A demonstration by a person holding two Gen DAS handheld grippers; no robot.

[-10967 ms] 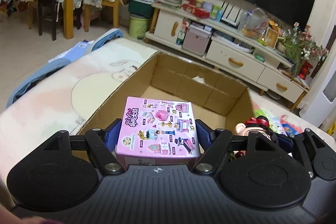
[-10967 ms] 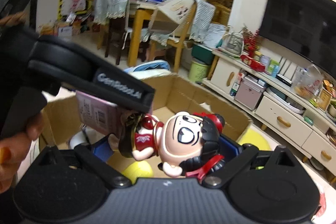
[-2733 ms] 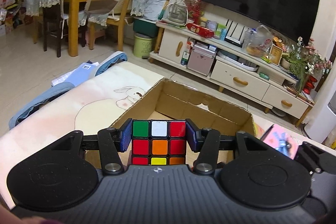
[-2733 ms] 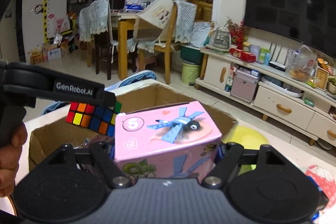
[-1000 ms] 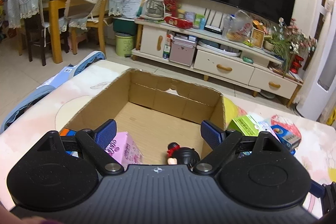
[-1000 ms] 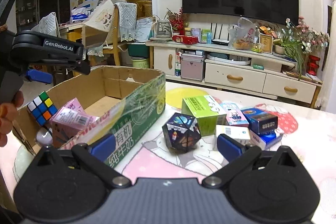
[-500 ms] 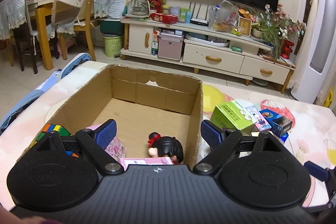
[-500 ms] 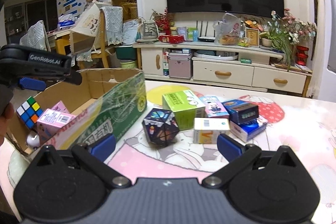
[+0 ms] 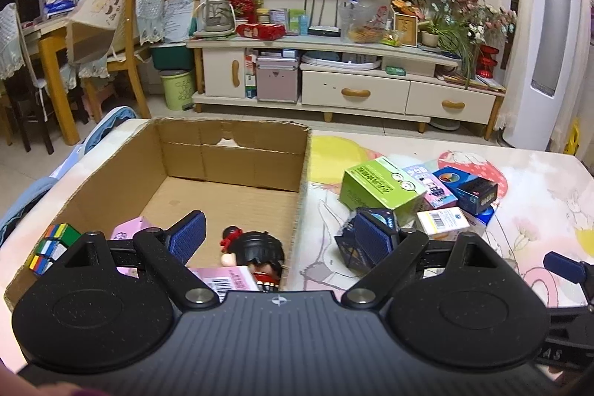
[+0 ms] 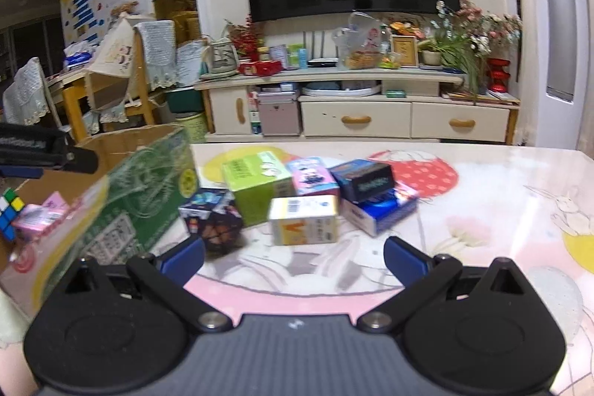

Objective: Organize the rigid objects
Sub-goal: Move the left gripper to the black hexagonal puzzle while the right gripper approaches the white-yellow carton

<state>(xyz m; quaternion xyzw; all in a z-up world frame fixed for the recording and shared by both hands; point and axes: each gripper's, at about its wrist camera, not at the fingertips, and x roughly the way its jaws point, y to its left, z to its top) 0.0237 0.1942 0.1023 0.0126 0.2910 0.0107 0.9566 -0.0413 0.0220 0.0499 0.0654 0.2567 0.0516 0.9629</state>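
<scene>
Cardboard box, open-topped, fills the 9-to-12 o'clock part of my left wrist view; I count four items inside it: one Rubik's cube at its near-left corner, two pink boxes and, and one doll with black hair lying against the right wall. My left gripper hangs above the box's near edge, jaws spread wide, gripping nothing. Outside the box, toward 2 o'clock on the table, I count seven loose items: one dark multi-faced puzzle just beside the box's green printed wall, one green carton, one white-and-yellow carton, one pink-and-blue carton, one black-and-blue box resting on two flat blue-and-white packs whose edges I cannot separate clearly. My right gripper is low over the table facing this cluster, its jaws wide apart and empty. The right view is motion-blurred at 9 o'clock.
</scene>
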